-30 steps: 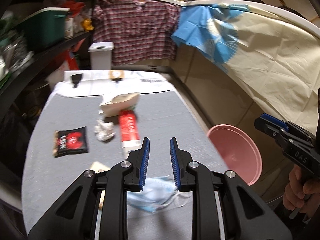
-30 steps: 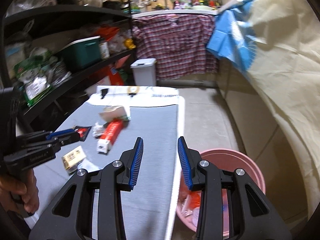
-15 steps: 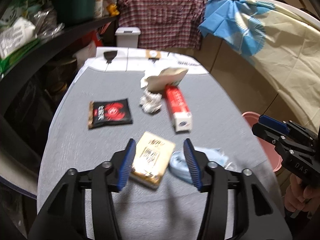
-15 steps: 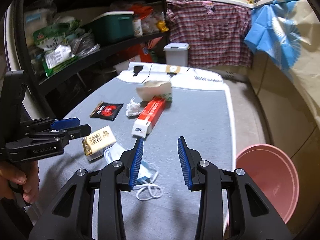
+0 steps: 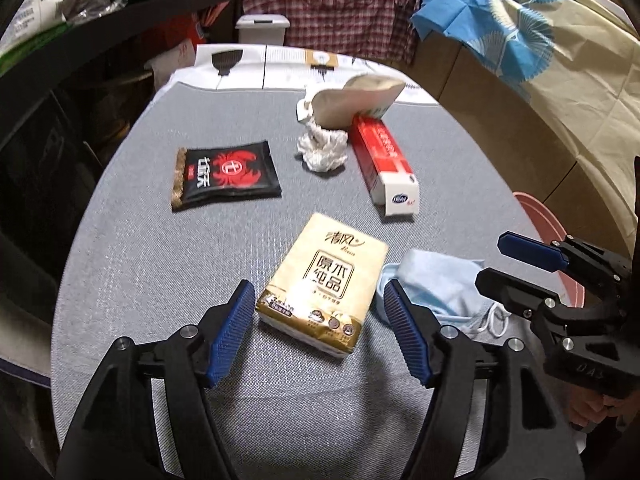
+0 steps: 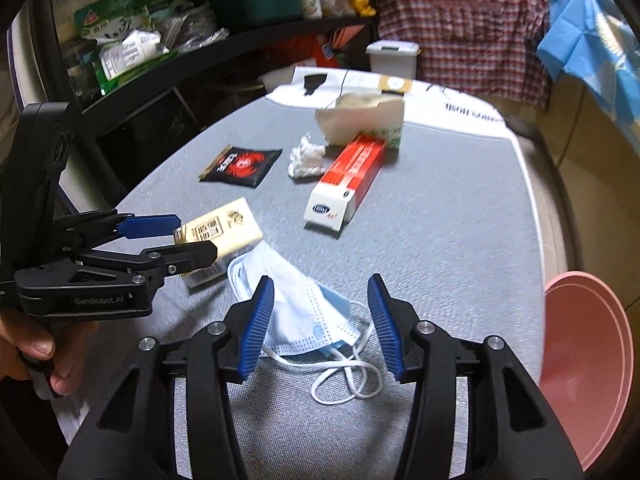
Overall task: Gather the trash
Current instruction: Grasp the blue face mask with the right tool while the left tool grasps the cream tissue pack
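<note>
While both grippers hang over the grey table point(image 5: 120, 240), the left gripper point(image 5: 318, 304) has its 2 blue-padded fingers point(image 5: 236, 332) spread wide on either side of the near end of a yellow tissue pack point(image 5: 326, 284), with a gap showing on each side, so nothing is gripped. Just past its right finger lies a light blue face mask point(image 5: 436, 284), its edge touching the tissue pack.

Seen from the right wrist, the right gripper point(image 6: 320, 300) is also spread apart and empty, its fingers point(image 6: 256, 326) straddling that face mask point(image 6: 296, 308), whose white ear loops trail between and just ahead of the pads.

Farther beyond the fingertips lie a red and white toothpaste box point(image 5: 384, 164), a crumpled white tissue point(image 5: 322, 148) beside it, a black snack packet with a red crab point(image 5: 226, 176) to the left, and a torn beige paper box point(image 5: 356, 100) resting on the toothpaste box's far end. Off the table edge to the right of the right gripper sits a pink bucket point(image 6: 584, 360).
</note>
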### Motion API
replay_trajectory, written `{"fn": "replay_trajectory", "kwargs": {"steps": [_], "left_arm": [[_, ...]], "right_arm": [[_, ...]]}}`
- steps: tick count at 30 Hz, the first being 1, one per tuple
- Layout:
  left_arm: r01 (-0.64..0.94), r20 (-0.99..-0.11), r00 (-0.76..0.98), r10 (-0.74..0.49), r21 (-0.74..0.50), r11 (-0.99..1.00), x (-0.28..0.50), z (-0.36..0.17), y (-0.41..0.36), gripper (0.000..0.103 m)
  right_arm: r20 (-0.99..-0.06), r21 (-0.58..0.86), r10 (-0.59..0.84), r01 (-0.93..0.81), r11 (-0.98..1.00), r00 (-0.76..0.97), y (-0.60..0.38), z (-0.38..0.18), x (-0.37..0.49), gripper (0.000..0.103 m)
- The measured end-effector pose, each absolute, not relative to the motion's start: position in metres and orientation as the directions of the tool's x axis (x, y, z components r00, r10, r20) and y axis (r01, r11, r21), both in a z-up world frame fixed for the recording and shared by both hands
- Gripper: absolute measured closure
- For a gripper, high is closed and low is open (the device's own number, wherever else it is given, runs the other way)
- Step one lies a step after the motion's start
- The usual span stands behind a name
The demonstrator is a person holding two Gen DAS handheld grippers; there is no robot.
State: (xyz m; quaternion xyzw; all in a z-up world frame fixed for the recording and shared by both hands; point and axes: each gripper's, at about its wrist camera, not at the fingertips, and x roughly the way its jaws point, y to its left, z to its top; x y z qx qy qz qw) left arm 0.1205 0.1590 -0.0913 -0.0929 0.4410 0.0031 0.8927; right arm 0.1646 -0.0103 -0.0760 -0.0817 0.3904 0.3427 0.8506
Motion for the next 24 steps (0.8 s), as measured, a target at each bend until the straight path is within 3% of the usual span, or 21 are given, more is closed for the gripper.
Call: {"fn": "replay_trajectory", "kwargs": {"steps": [13, 19, 24], "left_arm": [[-0.076, -0.815, 0.575, -0.073, -0.143, 0.987, 0.129, -0.102, 0.154, 0.038], [-0.078, -0.821, 0.569, -0.052, -0.117, 0.99, 0.13, -0.101, 0.152, 0.043], [-0.093, -0.821, 0.569, -0.04, -0.113, 0.989, 0.129, -0.098, 0.152, 0.044]], "right_arm": [[-0.78, 0.144, 0.501, -0.67, 0.728, 0.376, 0.002, -0.094, 0.17, 0.055], [-0.785, 0.12, 0.488, -0.678, 0.725, 0.382, 0.0, -0.093, 0.166, 0.079], [-0.778, 0.11, 0.492, -0.687, 0.719, 0.39, -0.003, -0.087, 0.161, 0.093]]}}
